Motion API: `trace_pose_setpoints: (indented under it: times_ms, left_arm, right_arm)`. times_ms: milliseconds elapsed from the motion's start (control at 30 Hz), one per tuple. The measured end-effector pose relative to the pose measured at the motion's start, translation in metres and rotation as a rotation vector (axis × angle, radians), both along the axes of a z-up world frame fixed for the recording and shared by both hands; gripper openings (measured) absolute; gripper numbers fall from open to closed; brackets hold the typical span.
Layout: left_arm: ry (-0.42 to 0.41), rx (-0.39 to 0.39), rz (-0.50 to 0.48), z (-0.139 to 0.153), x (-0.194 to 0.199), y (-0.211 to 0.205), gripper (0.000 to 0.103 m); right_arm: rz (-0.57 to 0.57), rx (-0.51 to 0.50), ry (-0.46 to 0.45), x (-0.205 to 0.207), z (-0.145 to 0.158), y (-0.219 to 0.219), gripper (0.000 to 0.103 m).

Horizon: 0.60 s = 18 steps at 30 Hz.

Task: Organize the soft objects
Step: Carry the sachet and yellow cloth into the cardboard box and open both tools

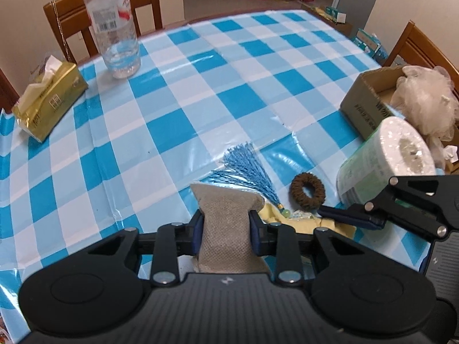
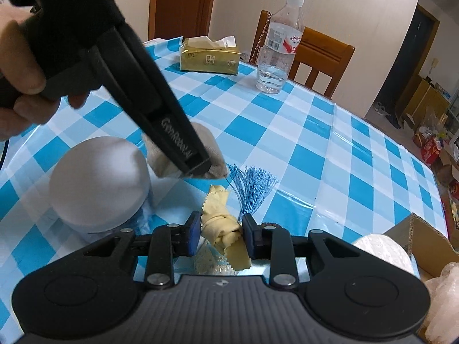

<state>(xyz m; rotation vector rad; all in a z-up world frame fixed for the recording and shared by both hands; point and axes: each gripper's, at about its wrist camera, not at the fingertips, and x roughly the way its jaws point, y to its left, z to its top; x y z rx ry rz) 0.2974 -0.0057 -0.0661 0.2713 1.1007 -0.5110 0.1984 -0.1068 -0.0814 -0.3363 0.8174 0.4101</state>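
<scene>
My left gripper (image 1: 226, 229) is shut on a grey woven pouch (image 1: 228, 223), held just above the checked tablecloth; the pouch also shows in the right wrist view (image 2: 209, 143) under the left gripper's body. My right gripper (image 2: 219, 233) is closed around a knotted yellow cloth (image 2: 222, 226), which also shows in the left wrist view (image 1: 279, 215). A blue tassel (image 1: 246, 169) lies ahead of both, and a brown scrunchie (image 1: 307, 190) lies beside it. A toilet paper roll (image 1: 387, 160) leans by a cardboard box (image 1: 370, 100) holding white mesh material (image 1: 427, 100).
A water bottle (image 1: 113, 25) and a gold tissue pack (image 1: 48, 100) stand at the far left of the table. Wooden chairs (image 1: 74, 8) stand behind the table. A white dome-shaped object (image 2: 100, 183) sits to the left in the right wrist view. Boxes clutter the floor beyond.
</scene>
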Motion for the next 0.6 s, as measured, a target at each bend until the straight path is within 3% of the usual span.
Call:
trace_pose_setpoints:
  times_ms: [600]
  left_arm:
    - [0.001, -0.01, -0.115, 0.043, -0.056, -0.019, 0.03]
  right_arm:
    - [0.024, 0.041, 0.072, -0.071, 0.03, -0.041, 0.035]
